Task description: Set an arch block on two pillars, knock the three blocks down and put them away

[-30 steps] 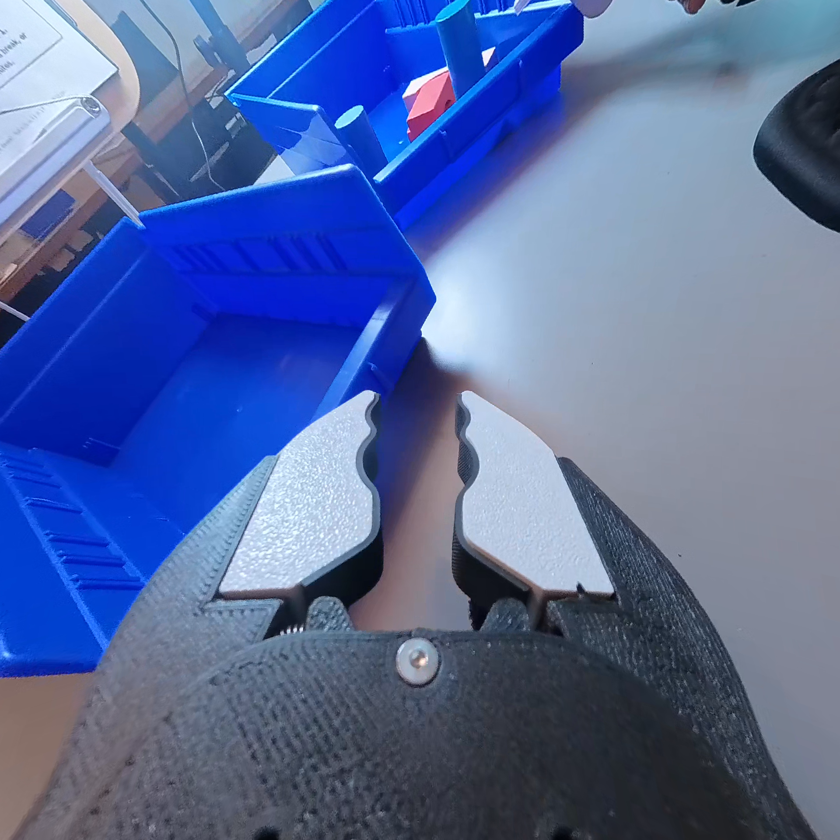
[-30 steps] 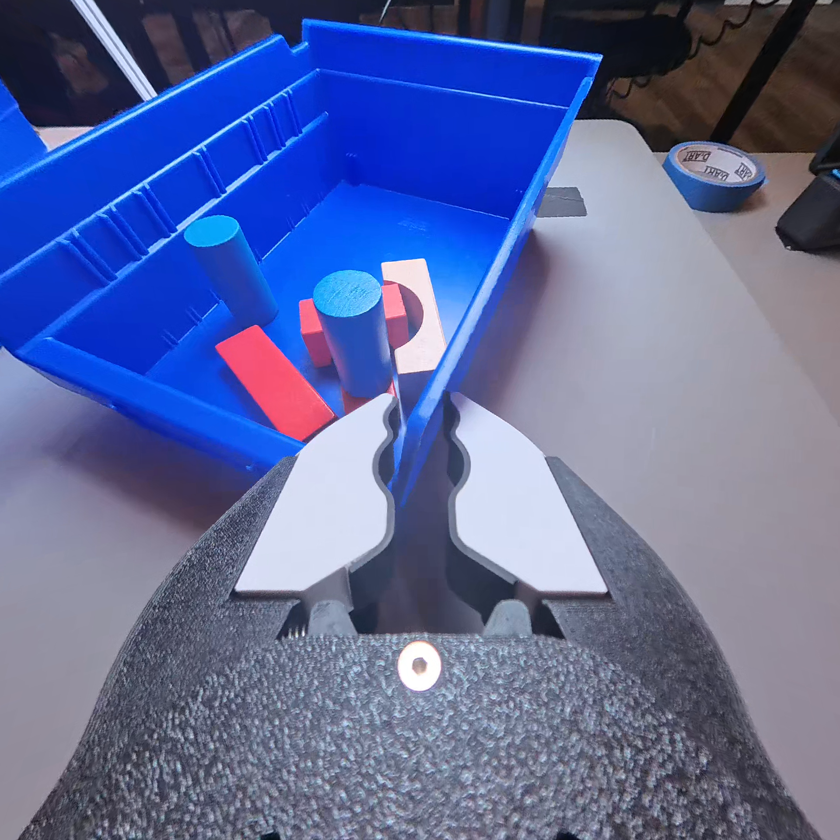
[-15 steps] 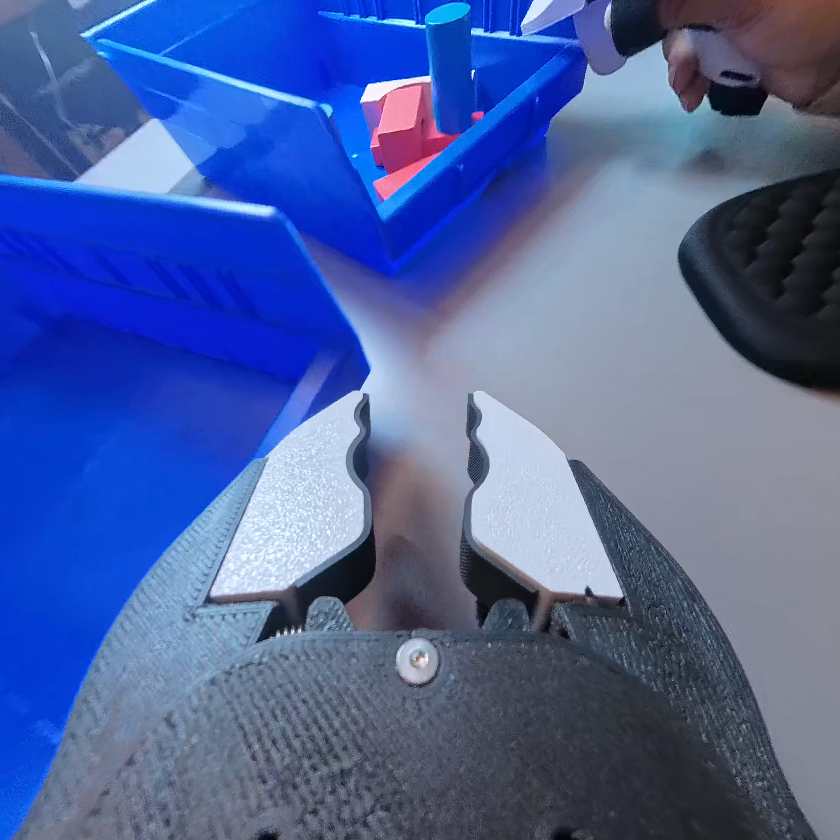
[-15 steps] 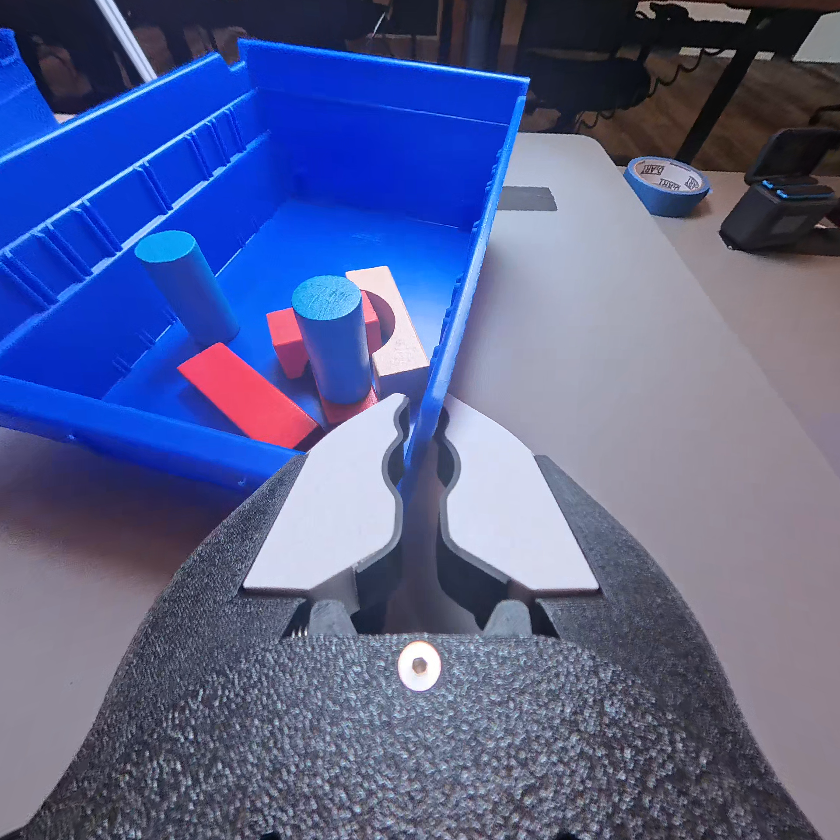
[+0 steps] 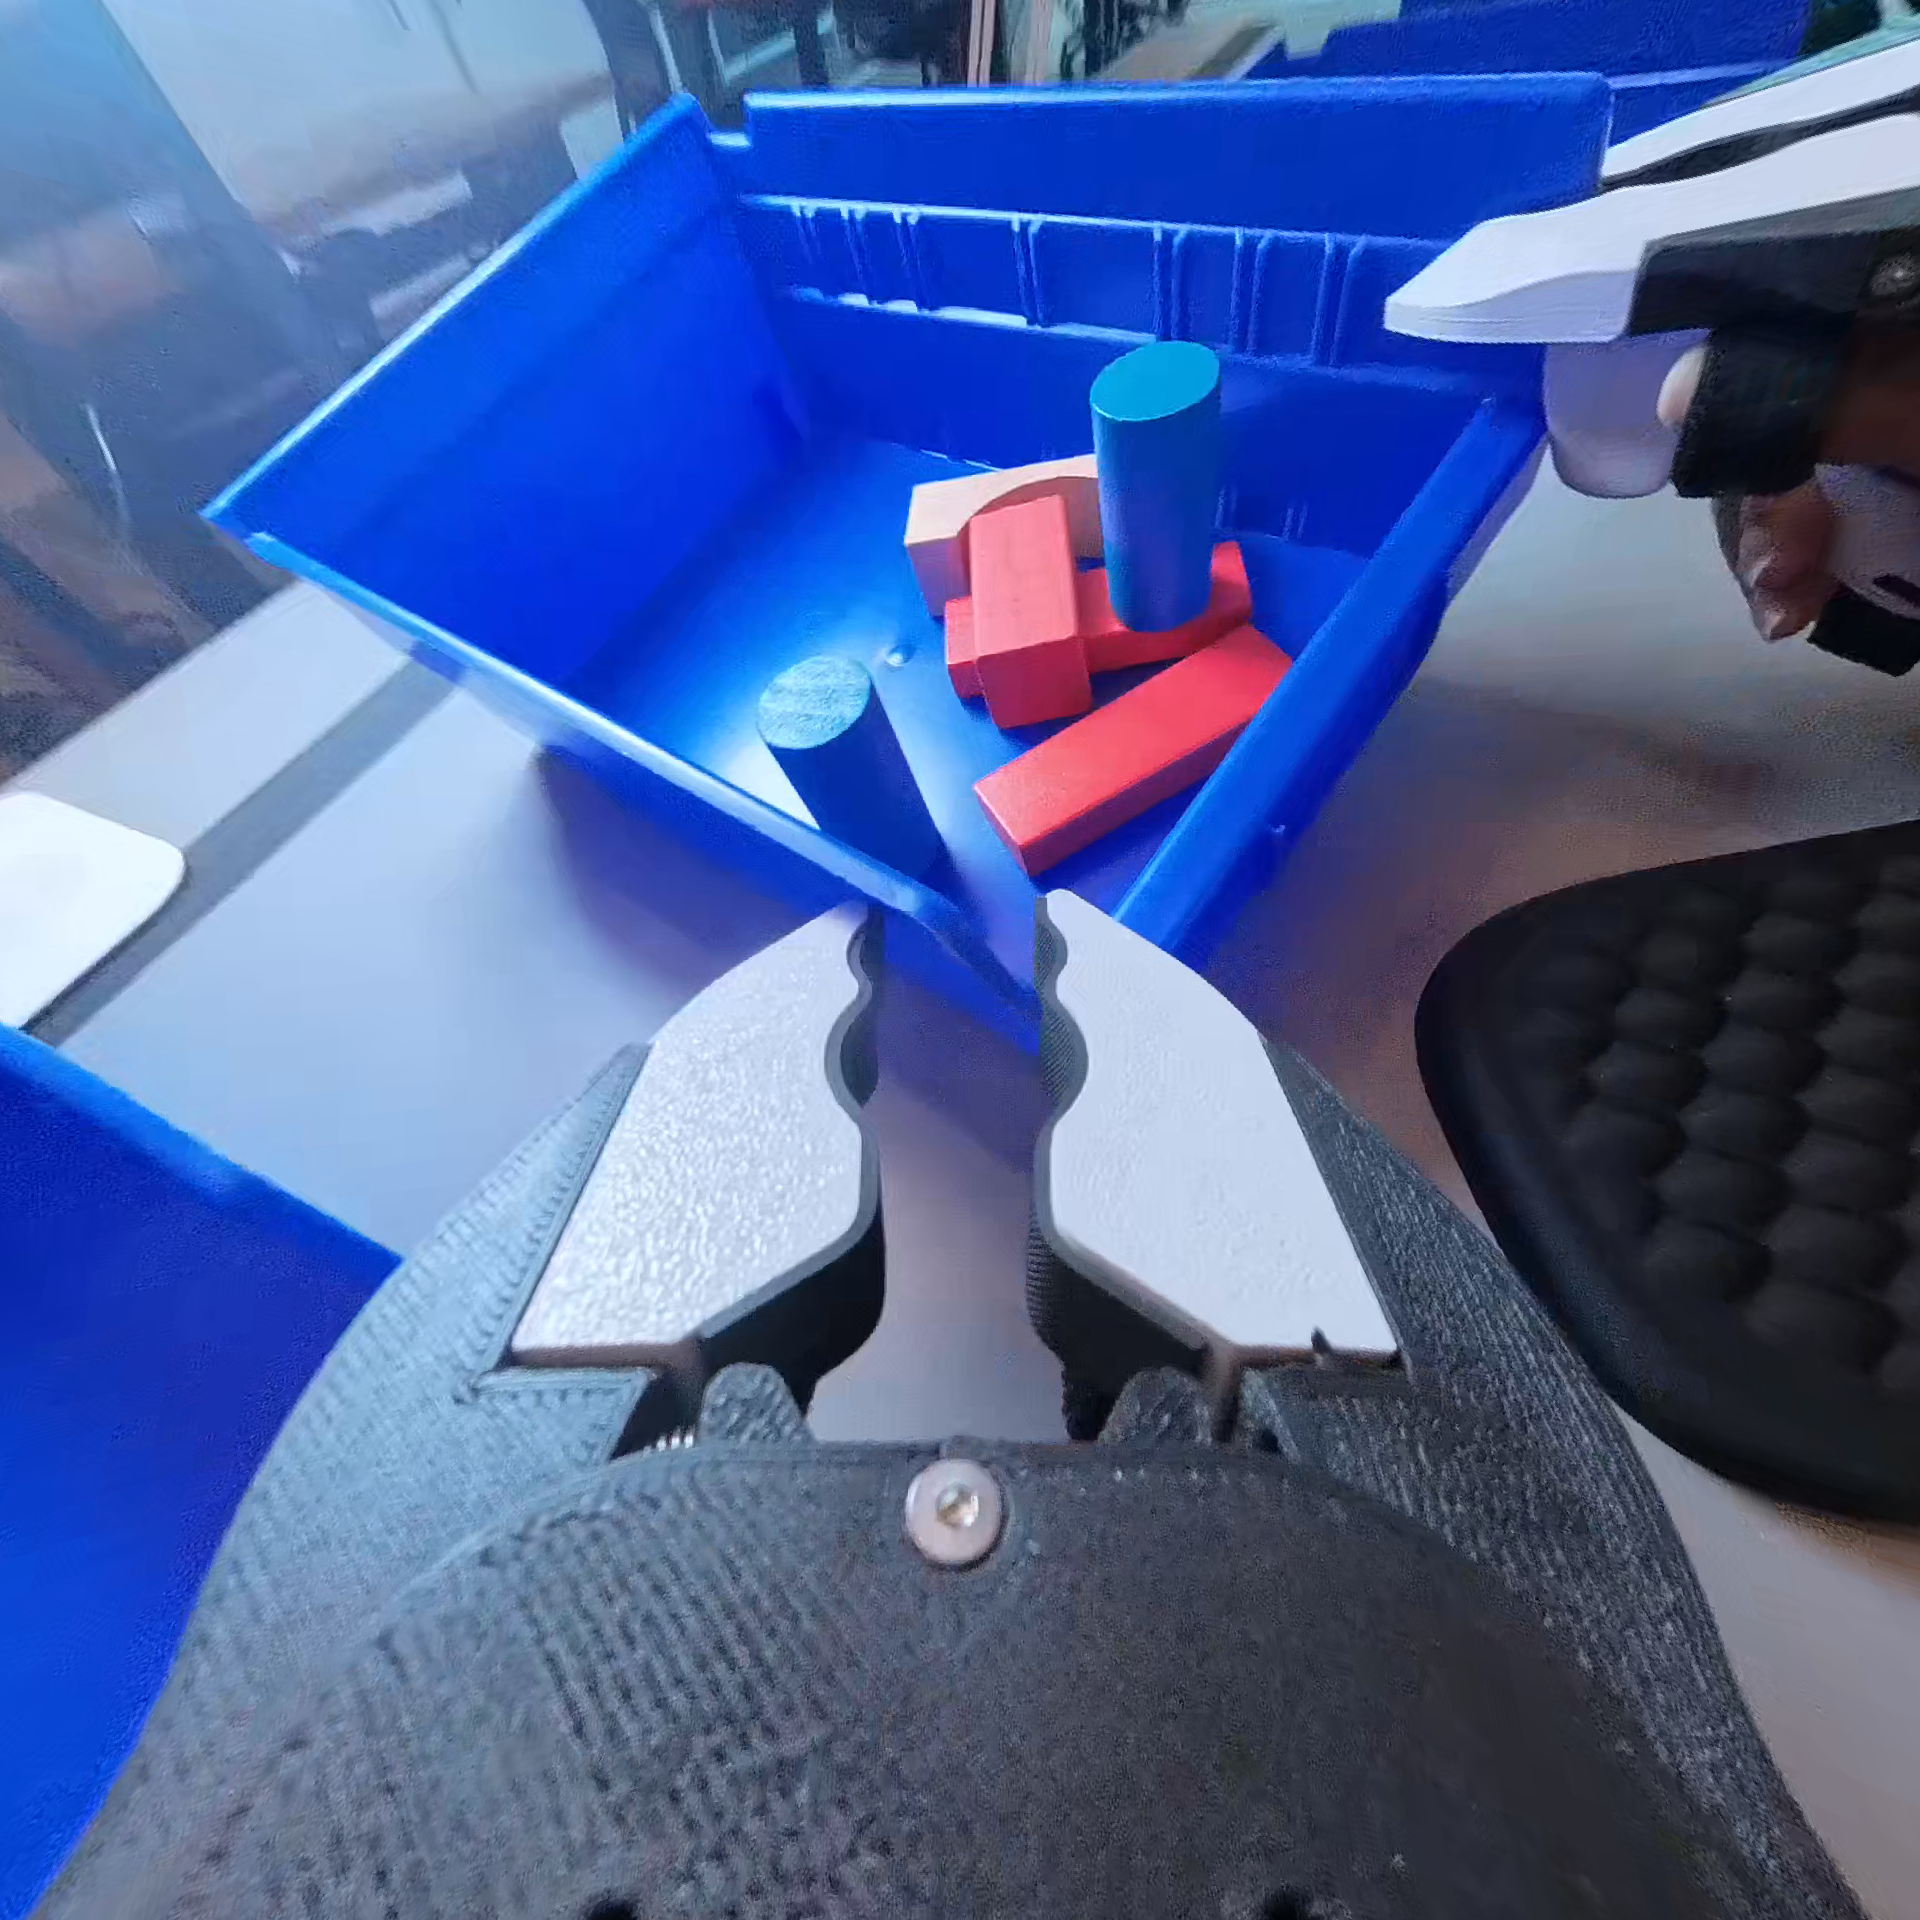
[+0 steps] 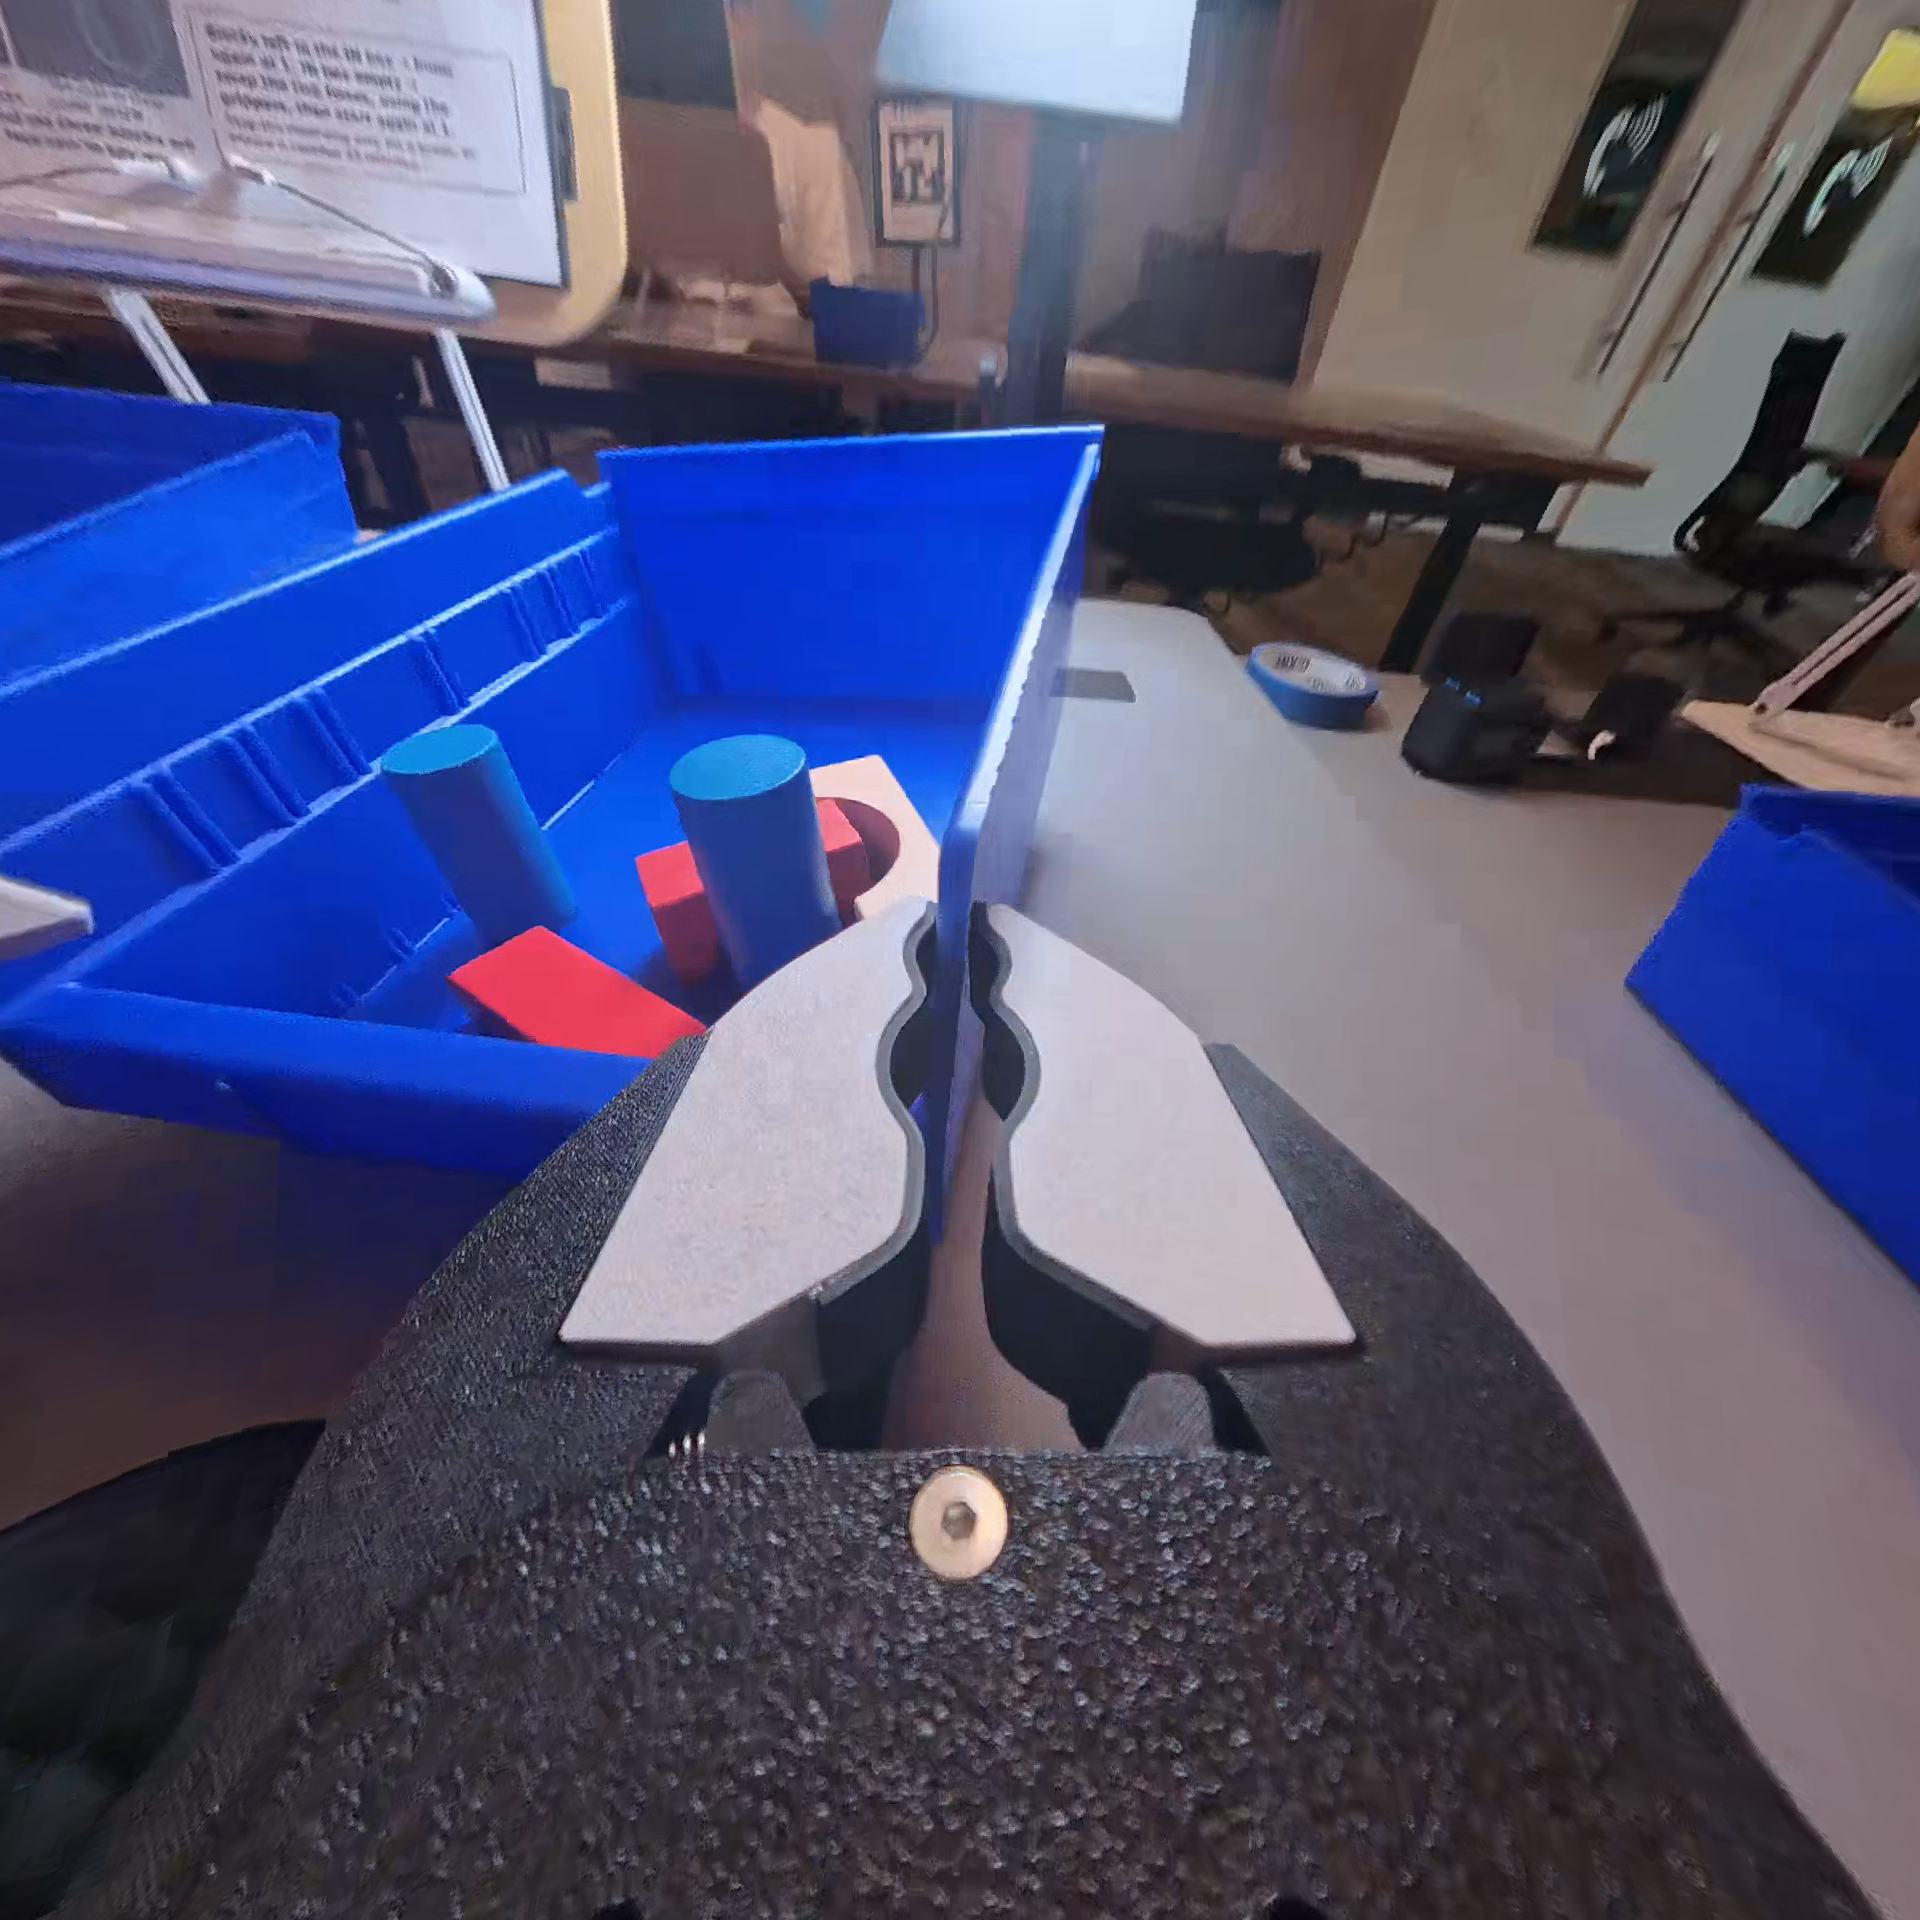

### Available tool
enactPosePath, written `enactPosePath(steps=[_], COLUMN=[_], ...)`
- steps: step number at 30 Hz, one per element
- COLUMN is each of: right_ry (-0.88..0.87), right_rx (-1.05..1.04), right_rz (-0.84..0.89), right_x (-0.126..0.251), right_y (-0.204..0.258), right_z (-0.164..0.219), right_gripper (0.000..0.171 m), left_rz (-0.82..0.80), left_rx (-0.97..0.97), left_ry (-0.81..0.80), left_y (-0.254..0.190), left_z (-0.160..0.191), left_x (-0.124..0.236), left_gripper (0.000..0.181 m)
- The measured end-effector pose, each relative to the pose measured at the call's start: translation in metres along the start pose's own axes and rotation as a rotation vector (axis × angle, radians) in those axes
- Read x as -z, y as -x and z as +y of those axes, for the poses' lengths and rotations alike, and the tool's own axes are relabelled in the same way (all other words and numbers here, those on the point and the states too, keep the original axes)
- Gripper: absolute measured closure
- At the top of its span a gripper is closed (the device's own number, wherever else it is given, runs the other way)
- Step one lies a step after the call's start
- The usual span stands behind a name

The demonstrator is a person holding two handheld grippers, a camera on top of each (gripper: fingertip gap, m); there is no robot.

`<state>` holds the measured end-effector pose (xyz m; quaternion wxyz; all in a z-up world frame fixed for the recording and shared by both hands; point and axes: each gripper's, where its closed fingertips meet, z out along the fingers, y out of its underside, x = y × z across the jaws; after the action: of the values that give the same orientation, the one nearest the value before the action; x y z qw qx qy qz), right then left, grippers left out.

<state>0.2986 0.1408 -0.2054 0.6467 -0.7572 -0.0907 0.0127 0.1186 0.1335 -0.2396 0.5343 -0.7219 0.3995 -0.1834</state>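
Observation:
A blue bin [image 5: 499, 436] holds the blocks: two blue cylinders [image 5: 1158, 488] [image 5: 842, 769], a pale wooden arch block [image 5: 945, 520], a red plank [image 5: 1132, 748] and a red block [image 5: 1023, 613]. My left gripper [image 5: 956, 925] is open and empty, with the bin's near corner just past its tips. My right gripper [image 6: 954, 920] is shut on the bin's right side wall [image 6: 1039, 644]. It also shows at the upper right of the left wrist view [image 5: 1455, 301], held by a hand. The cylinders [image 6: 753, 852] [image 6: 478, 831], arch [image 6: 883, 821] and red plank [image 6: 561, 992] show left of that wall.
A second blue bin [image 5: 104, 1351] sits at my near left, and another [image 6: 1808, 987] at the right of the grey table. A black cushioned pad [image 5: 1714, 1143] lies to the right. A blue tape roll [image 6: 1311, 681] and black devices [image 6: 1475, 727] sit at the far end.
My left gripper swung away from the empty bin to the corner of the bin with blocks. My right gripper's jaws closed onto the bin's side wall, and its view tipped upward.

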Motion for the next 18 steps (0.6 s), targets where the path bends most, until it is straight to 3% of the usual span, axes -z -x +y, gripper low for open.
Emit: enactPosePath(steps=[5, 11, 14, 18], right_ry=[-0.161, -0.365, -0.393, -0.339], right_rx=[0.020, 0.076, 0.072, 0.094], right_rz=[0.011, -0.098, -0.241, -0.470], right_x=[0.032, 0.068, 0.067, 0.050], right_y=[0.020, 0.069, 0.116, 0.197], right_z=[-0.039, -0.116, -0.141, -0.154], right_gripper=[0.166, 0.165, 0.165, 0.164], left_rz=[-0.051, -0.229, -0.325, -0.481], left_rx=[-0.008, -0.218, -0.242, -0.224], left_ry=[-0.109, -0.252, -0.281, -0.241], left_y=[0.017, 0.023, 0.033, 0.055], left_z=[-0.039, -0.090, -0.095, -0.075], left_x=[0.034, 0.127, 0.186, 0.259], left_gripper=[0.163, 0.162, 0.162, 0.162])
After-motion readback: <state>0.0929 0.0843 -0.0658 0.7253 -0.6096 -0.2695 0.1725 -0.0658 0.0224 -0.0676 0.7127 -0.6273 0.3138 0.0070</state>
